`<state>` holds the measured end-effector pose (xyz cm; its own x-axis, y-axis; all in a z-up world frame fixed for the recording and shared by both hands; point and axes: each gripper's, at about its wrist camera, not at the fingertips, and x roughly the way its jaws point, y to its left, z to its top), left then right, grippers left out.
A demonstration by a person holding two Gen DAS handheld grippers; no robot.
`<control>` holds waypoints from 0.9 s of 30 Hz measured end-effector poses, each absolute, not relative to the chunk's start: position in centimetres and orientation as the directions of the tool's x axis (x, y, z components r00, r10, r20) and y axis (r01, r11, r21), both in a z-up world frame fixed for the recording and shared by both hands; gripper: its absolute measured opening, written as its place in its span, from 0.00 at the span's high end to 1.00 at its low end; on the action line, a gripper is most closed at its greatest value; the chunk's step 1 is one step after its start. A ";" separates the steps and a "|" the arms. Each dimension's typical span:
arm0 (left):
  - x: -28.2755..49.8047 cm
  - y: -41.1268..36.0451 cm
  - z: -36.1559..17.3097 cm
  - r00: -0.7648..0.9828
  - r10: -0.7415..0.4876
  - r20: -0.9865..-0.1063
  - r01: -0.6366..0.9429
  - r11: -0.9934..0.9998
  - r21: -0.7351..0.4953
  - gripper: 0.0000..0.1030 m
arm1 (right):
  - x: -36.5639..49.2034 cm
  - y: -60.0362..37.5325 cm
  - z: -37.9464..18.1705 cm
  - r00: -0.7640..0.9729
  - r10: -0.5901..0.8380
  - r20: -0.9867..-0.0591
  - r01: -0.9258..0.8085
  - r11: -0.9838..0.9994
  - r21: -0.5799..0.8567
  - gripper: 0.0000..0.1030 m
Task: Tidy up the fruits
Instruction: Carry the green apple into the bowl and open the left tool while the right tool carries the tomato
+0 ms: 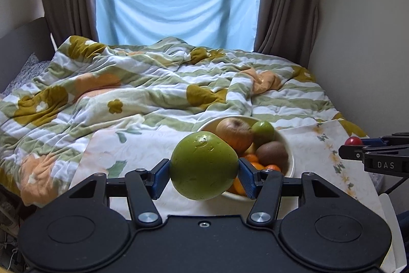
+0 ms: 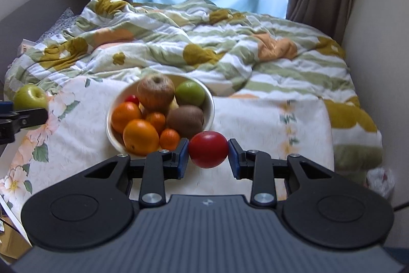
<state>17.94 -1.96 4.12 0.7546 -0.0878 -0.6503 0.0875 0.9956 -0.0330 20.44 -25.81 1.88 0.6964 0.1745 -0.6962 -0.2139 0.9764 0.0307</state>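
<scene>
Left gripper (image 1: 204, 169) clamps a big green apple (image 1: 204, 165) at lower centre. Right gripper (image 2: 208, 154) pinches a red fruit (image 2: 208, 149), centre frame. Just behind sits the white bowl (image 2: 211, 104), piled with oranges (image 2: 140, 136) and a kiwi (image 2: 185, 120); the rumpled quilt (image 2: 204, 42) lies beyond.

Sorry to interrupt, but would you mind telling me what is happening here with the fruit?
A person is sorting fruit with two handheld grippers. The left gripper holds a large green apple between its fingers, in front of the round white bowl. The right gripper holds a smooth red fruit beside that bowl, which sits on a floral cloth and already contains oranges, a brown kiwi and other fruit.
</scene>
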 end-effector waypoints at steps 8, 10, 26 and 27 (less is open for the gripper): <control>22.6 -3.6 3.3 0.737 -0.155 -0.658 0.174 0.984 -0.037 0.41 | 23.5 -25.4 2.8 0.711 0.173 -0.682 -0.207 0.978 0.033 0.53; 23.7 -4.0 2.6 0.722 -0.170 -0.670 0.196 0.980 -0.038 0.41 | 24.4 -25.3 2.8 0.709 0.174 -0.683 -0.198 0.979 0.044 0.53; 29.4 -6.3 -2.9 0.598 -0.238 -0.765 0.322 0.946 -0.042 0.41 | 29.5 -24.4 0.1 0.665 0.138 -0.734 -0.131 0.989 0.067 0.53; 29.4 -6.3 -3.1 0.596 -0.237 -0.767 0.326 0.944 -0.038 0.41 | 29.6 -24.5 0.0 0.664 0.137 -0.735 -0.128 0.989 0.069 0.53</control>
